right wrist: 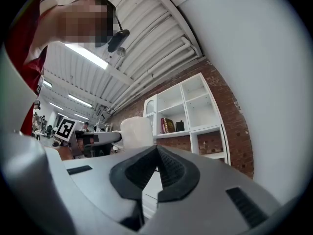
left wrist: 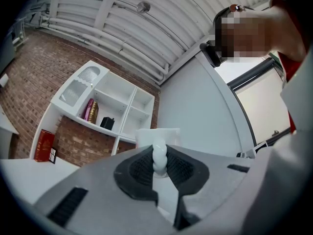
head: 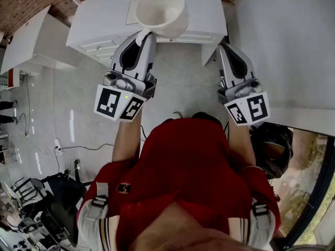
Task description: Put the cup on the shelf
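now the left gripper (head: 144, 35) pinches the handle (left wrist: 159, 156) of the white cup (head: 162, 9), jaws barely apart. the right gripper (head: 222, 47) is closed and empty. the cup sits upright over the white cabinet's (head: 99, 20) front edge.

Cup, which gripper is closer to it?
Left. The left gripper grips the cup by its handle; the right gripper hangs shut and empty, apart on the cup's right.
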Demonstrator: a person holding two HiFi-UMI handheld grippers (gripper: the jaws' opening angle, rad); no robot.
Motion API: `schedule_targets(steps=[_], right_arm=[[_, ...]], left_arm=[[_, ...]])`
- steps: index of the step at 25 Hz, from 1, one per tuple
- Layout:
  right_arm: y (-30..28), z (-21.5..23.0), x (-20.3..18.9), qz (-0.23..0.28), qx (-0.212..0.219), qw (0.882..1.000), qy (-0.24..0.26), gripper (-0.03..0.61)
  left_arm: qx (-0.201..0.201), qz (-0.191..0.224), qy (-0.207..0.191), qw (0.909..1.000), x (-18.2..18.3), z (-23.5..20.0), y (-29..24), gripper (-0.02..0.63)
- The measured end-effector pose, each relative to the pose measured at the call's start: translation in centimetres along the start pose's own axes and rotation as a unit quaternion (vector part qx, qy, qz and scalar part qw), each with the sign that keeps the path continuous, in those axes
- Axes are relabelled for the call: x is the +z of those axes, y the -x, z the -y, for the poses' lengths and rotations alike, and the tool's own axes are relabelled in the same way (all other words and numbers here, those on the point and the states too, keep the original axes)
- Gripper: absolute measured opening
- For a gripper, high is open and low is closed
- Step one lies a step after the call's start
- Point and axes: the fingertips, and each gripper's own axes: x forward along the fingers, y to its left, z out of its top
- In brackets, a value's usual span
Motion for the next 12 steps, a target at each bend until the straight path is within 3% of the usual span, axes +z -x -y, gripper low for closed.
schedule_targets(steps=[12], right_arm=[[-2.8, -0.4, -0.8, -0.018, -0.018, 1.000, 0.009, -0.003]], left_arm=[[-0.017, 0.012, 0.009, 0.9997, 0.4, -3.5, -1.5, 0.048]])
